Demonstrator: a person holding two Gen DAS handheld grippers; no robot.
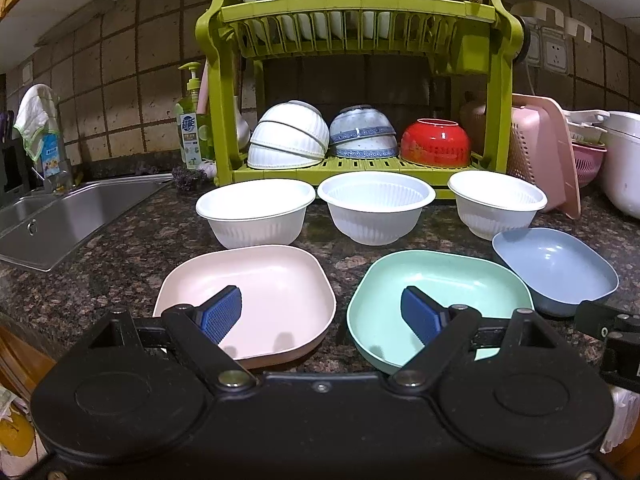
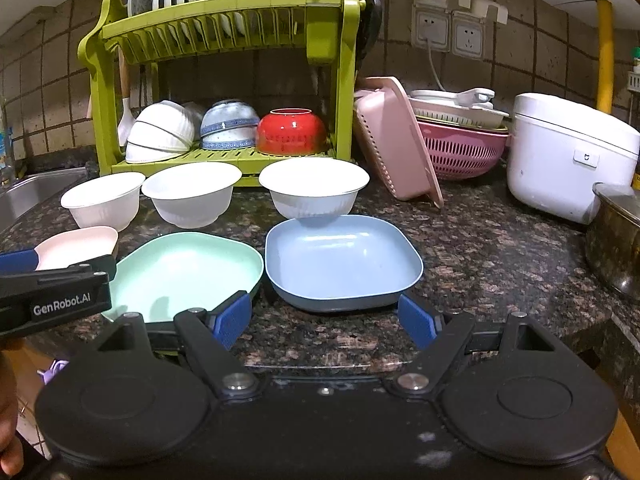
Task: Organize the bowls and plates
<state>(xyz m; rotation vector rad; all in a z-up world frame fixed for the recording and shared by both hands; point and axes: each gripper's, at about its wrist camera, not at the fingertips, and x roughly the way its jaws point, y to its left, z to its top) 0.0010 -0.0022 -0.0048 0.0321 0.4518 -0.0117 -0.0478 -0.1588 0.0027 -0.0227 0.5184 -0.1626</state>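
Nothing sorted yet: three white ribbed plastic bowls (image 1: 376, 208) and pink (image 1: 248, 300), mint (image 1: 436, 300), blue (image 2: 344, 264) square plates sit before the green two-tier dish rack (image 1: 352, 20); left gripper (image 1: 324, 316) and right gripper (image 2: 324, 320) both gape wide, empty.

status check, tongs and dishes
Left tongs open, right tongs open, both empty. Pink plate, green plate, blue plate and three white bowls loose on counter. Nothing blocking.
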